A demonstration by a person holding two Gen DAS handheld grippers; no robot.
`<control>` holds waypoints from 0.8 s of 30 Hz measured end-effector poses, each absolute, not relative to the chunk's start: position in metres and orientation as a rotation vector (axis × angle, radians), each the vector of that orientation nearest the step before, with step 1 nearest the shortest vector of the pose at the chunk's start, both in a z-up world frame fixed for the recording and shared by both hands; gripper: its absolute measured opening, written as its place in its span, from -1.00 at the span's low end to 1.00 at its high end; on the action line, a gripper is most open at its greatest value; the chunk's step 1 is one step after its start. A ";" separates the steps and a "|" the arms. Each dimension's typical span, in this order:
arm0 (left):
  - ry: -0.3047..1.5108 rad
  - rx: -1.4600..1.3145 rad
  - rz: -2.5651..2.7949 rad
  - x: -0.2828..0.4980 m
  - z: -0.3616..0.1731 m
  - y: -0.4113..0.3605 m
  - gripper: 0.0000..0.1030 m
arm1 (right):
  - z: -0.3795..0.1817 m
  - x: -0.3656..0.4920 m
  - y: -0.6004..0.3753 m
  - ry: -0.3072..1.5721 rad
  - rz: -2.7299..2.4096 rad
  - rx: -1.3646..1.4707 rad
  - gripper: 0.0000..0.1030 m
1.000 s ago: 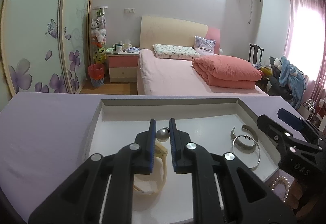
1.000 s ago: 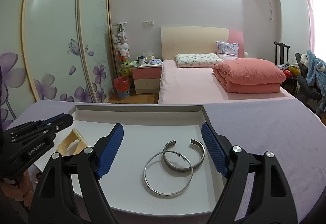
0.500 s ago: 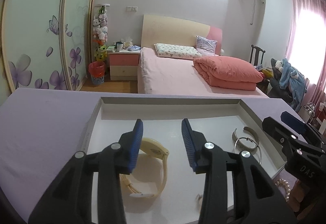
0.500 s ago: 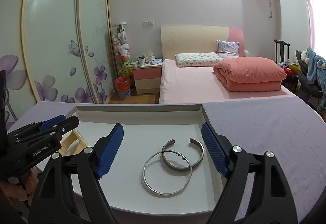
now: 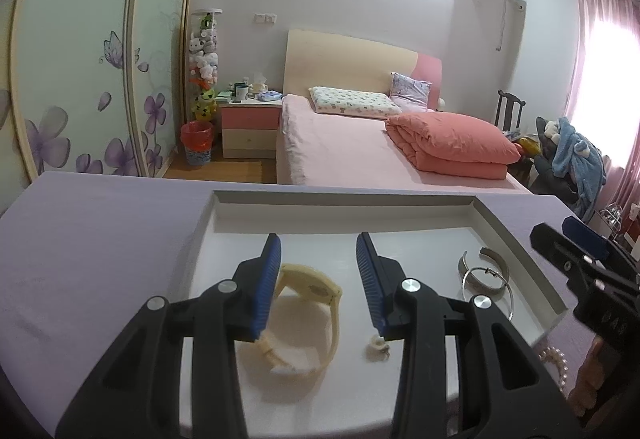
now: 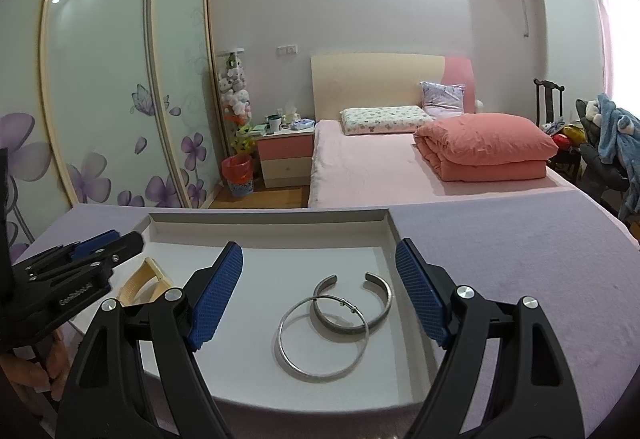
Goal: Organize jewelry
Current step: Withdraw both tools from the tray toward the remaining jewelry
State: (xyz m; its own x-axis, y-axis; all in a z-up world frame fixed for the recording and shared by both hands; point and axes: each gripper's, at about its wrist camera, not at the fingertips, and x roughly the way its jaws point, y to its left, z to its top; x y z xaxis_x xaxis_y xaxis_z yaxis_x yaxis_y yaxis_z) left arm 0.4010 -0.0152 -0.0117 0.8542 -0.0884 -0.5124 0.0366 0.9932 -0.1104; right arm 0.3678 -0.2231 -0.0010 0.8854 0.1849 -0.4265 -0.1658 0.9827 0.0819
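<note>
Left claw point(image 5: 318, 271) open, empty, above tray point(image 5: 344, 199); pearl earring point(image 5: 378, 345) directly below its right finger. Right claw point(image 6: 320, 293) open, bracelets point(image 6: 340, 323) ahead.

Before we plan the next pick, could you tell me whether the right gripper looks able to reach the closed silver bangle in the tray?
Probably yes: the right gripper is open, and the bangle lies uncovered before it.

At centre frame a cream-yellow watch point(image 5: 310, 295) lies in a white tray point(image 5: 340, 217) on a lavender cloth point(image 5: 100, 239). Silver bangles point(image 6: 340, 323) sit lower centre. Upper left, pale-green doors point(image 6: 100, 79) carry purple flowers.
</note>
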 end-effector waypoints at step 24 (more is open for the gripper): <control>0.540 -0.099 -0.008 0.239 -0.020 0.030 0.03 | -0.030 0.244 -0.240 0.692 0.185 0.032 0.38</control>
State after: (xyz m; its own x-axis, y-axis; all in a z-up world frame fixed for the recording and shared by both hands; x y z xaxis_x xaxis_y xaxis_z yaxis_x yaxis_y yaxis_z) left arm 0.2385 0.0300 -0.0201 0.8577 -0.0334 -0.5130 -0.0188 0.9952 -0.0962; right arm 0.2444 -0.2405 -0.0303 0.7541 0.1801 -0.6316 -0.1591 0.9831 0.0904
